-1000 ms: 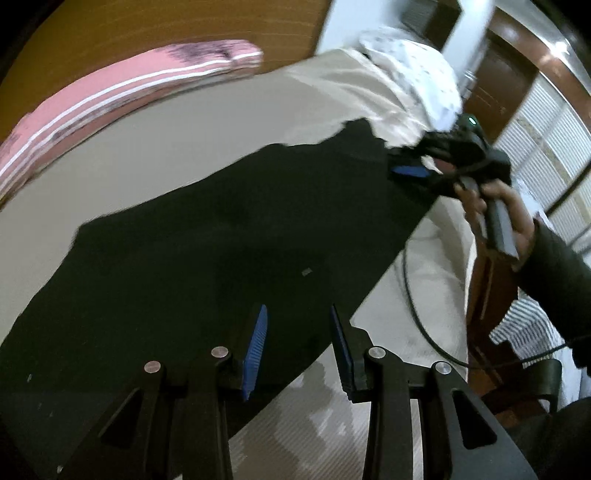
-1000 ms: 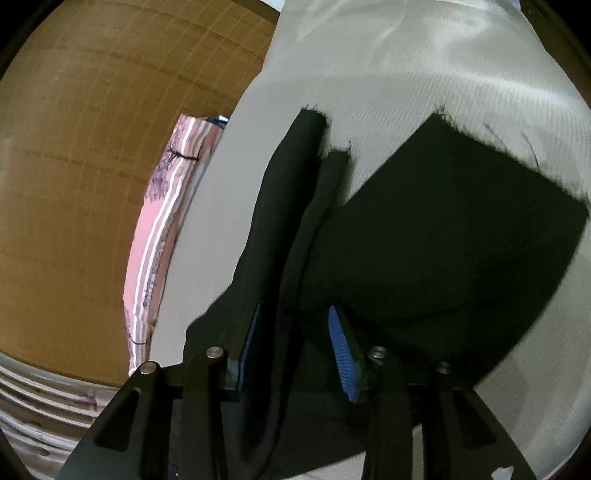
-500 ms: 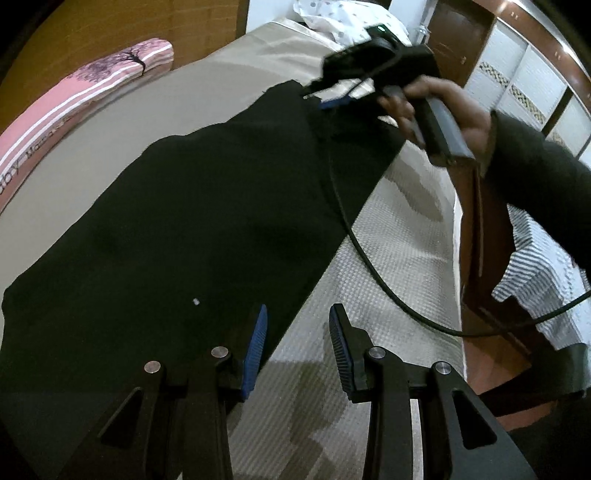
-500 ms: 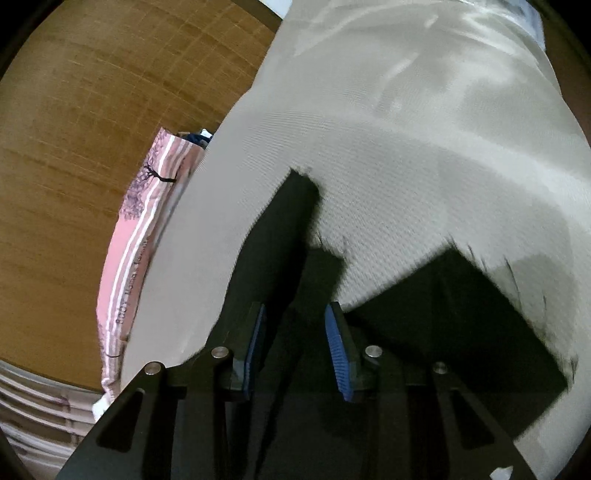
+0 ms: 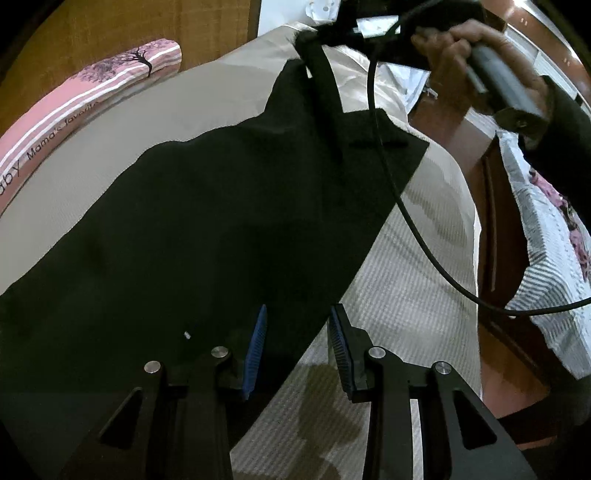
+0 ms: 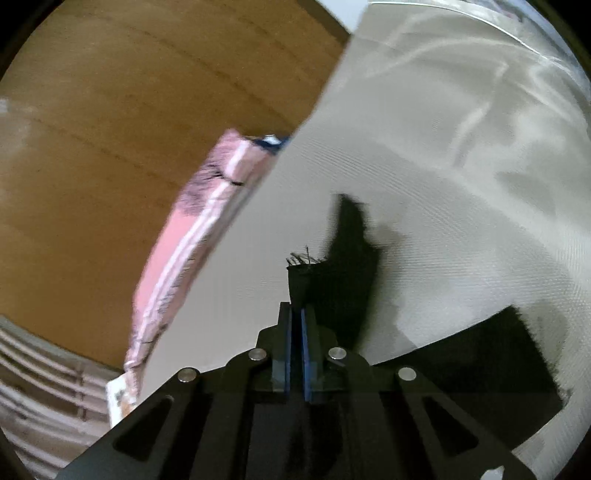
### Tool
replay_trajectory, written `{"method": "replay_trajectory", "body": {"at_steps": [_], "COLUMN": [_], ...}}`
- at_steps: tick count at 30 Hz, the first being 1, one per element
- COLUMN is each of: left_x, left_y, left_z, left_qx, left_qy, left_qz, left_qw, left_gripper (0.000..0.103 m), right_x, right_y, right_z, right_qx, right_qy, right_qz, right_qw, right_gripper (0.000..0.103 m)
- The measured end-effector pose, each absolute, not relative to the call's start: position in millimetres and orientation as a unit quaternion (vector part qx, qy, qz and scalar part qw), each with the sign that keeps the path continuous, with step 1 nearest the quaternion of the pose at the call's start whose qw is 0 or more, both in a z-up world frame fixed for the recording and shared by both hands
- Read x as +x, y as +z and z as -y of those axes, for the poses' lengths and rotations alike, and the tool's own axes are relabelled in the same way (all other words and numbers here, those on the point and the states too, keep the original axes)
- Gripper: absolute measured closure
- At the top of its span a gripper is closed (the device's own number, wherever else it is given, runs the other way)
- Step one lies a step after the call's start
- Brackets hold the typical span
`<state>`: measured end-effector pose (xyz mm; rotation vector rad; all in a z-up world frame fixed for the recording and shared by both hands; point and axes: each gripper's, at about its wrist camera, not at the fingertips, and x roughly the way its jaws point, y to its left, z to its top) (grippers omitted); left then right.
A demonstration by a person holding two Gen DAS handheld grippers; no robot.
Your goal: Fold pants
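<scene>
We see black pants [image 5: 207, 229] spread flat across a bed [image 5: 406, 266] covered in a beige, finely ribbed sheet; the cloth's long edge runs diagonally toward the near side. Along the bed's far side lies a pink striped pillow [image 5: 85, 96] printed with a dark tree and lettering, set against a brown wood-grain wall [image 6: 110, 129]. At the head of the bed we note a white spotted cloth [image 5: 325, 7], partly cut off. On the right stands a reddish wooden bed frame [image 5: 495, 236], and beyond it a grey-striped, floral-printed cover [image 5: 554, 236]. The left gripper [image 5: 297, 332] hovers over the pants' near edge, its jaws parted with the fabric edge below them, not pinched. The right gripper [image 6: 295, 328] has just been closing its jaws; they now pinch a frayed corner of the pants, lifted off the sheet so a narrow strip hangs taut. A hand [image 5: 476, 55] in a dark sleeve holds that gripper's handle, and a black cable [image 5: 417, 229] loops down over the bed.
</scene>
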<state>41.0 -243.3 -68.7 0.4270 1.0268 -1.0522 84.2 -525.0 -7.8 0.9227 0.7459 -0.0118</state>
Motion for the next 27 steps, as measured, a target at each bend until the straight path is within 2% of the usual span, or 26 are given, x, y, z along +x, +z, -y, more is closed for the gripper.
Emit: {"method": "replay_trajectory", "body": {"at_steps": [7, 14, 19, 23, 27], "left_x": [39, 43, 48, 46, 55], "left_y": [-67, -60, -60, -63, -61], "left_z": [245, 245, 246, 246, 239], "left_qx": [0.181, 0.141, 0.112, 0.112, 0.092], "left_qy": [-0.485, -0.491, -0.49, -0.488, -0.485], "left_qz": [-0.462, -0.464, -0.473, -0.477, -0.483], "left_qw": [0.72, 0.724, 0.724, 0.723, 0.723], "left_gripper": [0.066, 0.066, 0.066, 0.066, 0.066], "right_x": [104, 136, 146, 133, 106], "right_y": [43, 67, 53, 48, 39], "right_z": [470, 394, 346, 358, 407], "right_qx": [0.415, 0.372, 0.308, 0.321, 0.361], "right_qy": [0.1, 0.22, 0.269, 0.247, 0.17], "right_qz": [-0.341, -0.387, -0.462, -0.455, -0.433], "right_qw": [0.837, 0.815, 0.787, 0.793, 0.808], "right_gripper": [0.098, 0.097, 0.087, 0.077, 0.076]}}
